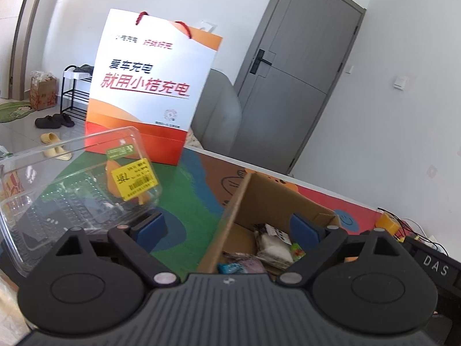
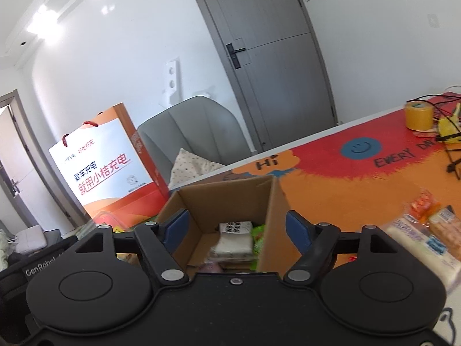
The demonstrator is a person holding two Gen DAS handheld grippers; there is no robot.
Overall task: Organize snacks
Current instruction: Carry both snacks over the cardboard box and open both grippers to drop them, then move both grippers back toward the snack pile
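On a colourful printed table mat (image 2: 331,190), the open brown cardboard box (image 2: 219,199) holds wrapped snacks (image 2: 233,239); the left gripper (image 1: 227,227) and right gripper (image 2: 239,227) gape wide above it, empty.

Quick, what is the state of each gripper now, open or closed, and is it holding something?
Left gripper: open, holding nothing; the cardboard box is ahead.
Right gripper: open, holding nothing, above the same box.

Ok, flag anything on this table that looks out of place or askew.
The clear plastic clamshell sits tilted beside the cardboard box, not flat. Loose snack packets still lie outside the box. Nothing looks spilled or damaged.
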